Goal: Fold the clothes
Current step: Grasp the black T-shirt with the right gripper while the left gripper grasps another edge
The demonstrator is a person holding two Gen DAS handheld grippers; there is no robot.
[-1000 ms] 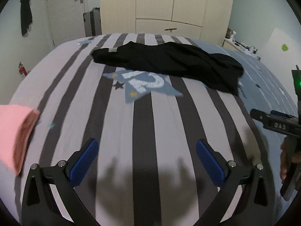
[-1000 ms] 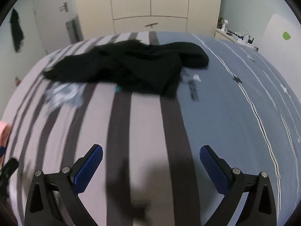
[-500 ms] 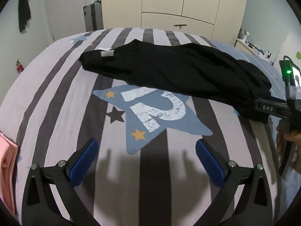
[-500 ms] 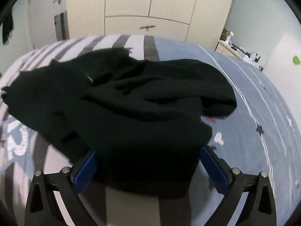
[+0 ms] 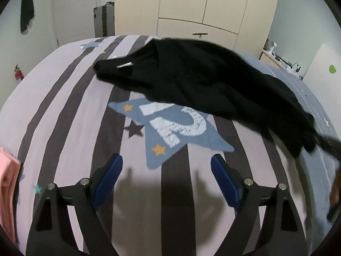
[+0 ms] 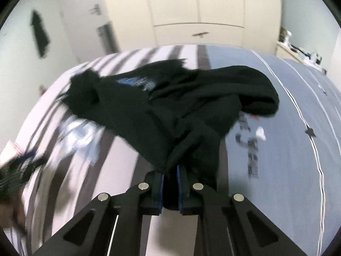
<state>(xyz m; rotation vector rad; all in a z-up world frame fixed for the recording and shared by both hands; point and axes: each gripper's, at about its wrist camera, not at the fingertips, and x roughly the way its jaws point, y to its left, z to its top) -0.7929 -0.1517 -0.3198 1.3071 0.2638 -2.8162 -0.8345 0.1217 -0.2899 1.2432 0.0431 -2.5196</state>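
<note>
Right gripper (image 6: 169,180): both blue-padded fingers are drawn together and clamped on a bunched near edge of the black garment (image 6: 170,106). Left gripper (image 5: 166,177): fingers spread wide apart, nothing between them, positioned above the striped bedspread (image 5: 64,111) near the bottom of its view.

One black garment is present. It lies crumpled across the far half of the bed, running from far left to near right in the left wrist view, with its near-right end gathered into the right gripper. One small white tag (image 5: 125,65) shows at its far left end; any text on it is too small to read. The right wrist view shows a blue printed graphic (image 6: 136,83) on the fabric, blurred and unreadable.

One blue star-shaped print (image 5: 170,128) lies on the bedspread just near of the garment, carrying a large white figure resembling a "2" and two yellow stars. Dark lettering (image 6: 249,147) on the blue-grey section of the bedspread is blurred beyond reading.

One pink folded cloth (image 5: 8,183) rests at the near left edge. A cream wardrobe (image 5: 198,10) stands beyond the bed.
</note>
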